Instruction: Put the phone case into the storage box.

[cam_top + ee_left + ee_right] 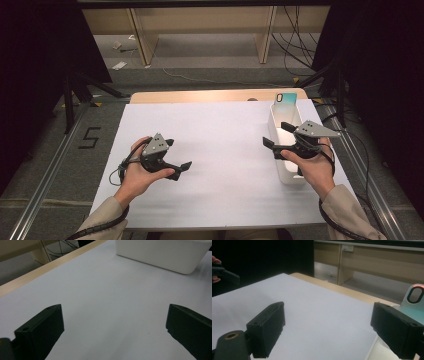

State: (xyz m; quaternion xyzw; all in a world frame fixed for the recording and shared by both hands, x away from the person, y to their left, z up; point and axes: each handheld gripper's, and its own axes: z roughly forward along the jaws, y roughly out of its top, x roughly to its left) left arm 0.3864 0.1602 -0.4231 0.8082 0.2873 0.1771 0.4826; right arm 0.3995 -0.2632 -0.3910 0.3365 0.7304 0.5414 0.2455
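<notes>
The teal card [285,98] stands upright at the far end of the long white bin [278,131], just beyond the right gripper [281,136], gaping empty above it, while the left gripper [180,155] hovers open, well apart.

Left tool [182,167] and right tool [276,135] both gape wide, hand-held.

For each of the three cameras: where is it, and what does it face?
High view: above the person's side, facing forward and down on the table; both forearms, left claw, right claw.
Left gripper view: on the left claw, facing the bin.
Right gripper view: on the right claw, over the bin.
All share table and bin.
</notes>
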